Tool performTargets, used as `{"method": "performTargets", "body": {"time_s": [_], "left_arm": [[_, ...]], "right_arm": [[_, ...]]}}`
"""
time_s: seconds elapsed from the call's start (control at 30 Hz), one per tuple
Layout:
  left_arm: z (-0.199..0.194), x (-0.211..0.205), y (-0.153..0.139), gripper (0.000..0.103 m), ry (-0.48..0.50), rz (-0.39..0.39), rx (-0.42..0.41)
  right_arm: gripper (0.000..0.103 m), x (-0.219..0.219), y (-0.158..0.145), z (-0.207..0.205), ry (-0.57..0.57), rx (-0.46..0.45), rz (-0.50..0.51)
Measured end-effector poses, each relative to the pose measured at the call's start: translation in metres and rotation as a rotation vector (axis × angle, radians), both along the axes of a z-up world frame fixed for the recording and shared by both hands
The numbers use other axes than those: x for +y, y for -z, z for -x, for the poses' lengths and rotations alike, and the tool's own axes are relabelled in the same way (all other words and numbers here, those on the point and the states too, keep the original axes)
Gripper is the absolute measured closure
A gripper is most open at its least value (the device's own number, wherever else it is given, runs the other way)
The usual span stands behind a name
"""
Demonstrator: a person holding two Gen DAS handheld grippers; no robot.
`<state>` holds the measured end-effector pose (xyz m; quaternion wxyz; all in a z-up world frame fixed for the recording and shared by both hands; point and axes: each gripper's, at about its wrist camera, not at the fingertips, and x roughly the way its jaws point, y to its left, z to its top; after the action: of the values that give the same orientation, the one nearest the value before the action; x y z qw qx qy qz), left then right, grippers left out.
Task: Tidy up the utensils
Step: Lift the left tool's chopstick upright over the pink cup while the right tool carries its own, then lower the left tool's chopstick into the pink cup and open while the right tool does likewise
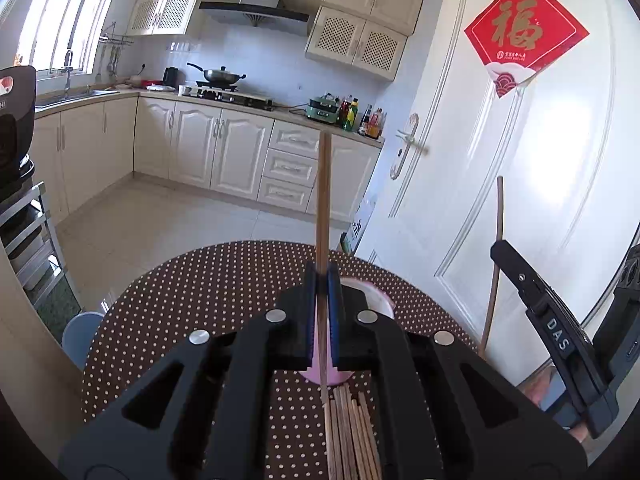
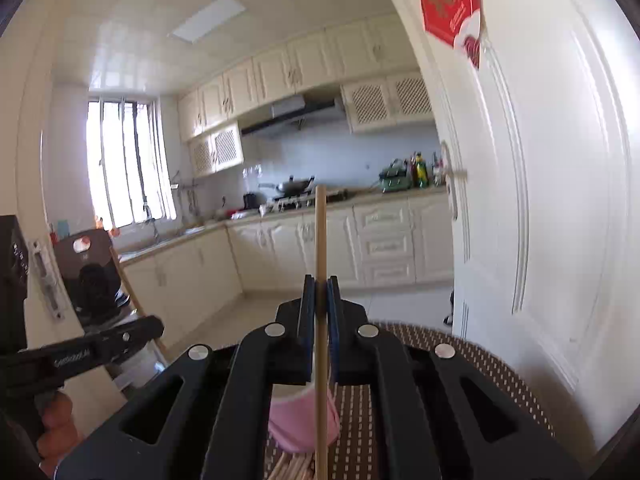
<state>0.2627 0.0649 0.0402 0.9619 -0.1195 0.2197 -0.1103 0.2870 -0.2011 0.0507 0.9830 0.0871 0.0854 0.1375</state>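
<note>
Chopsticks (image 1: 352, 436) lie bundled on the brown polka-dot table (image 1: 192, 300), near the table's front edge and just in front of a pink cup (image 1: 376, 300). Over them the left gripper (image 1: 323, 276) has its jaws clamped on a single chopstick (image 1: 323, 200), held upright with its lower tip above the bundle. To the right, the right gripper (image 2: 318, 290) has its jaws clamped likewise on a second, paler chopstick (image 2: 320, 240), upright above the cup. A white door (image 1: 540, 184) with a red paper sign (image 1: 524, 36) stands beyond.
</note>
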Motion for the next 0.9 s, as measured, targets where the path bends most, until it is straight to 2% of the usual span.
{"method": "performTargets", "body": {"time_s": [0.23,0.6,0.9], "left_arm": [[0.002,-0.001,-0.021,0.097,0.014,0.02,-0.038],[0.008,0.001,-0.057,0.097,-0.027,0.016,-0.136],[-0.001,-0.006,-0.073,0.097,-0.056,0.024,-0.196]], "right_arm": [[0.098,0.002,-0.012,-0.009,0.056,-0.068,-0.049],[0.098,0.01,-0.027,-0.024,0.049,-0.135,-0.116],[0.098,0.021,-0.03,-0.034,0.071,-0.206,-0.123]]}}
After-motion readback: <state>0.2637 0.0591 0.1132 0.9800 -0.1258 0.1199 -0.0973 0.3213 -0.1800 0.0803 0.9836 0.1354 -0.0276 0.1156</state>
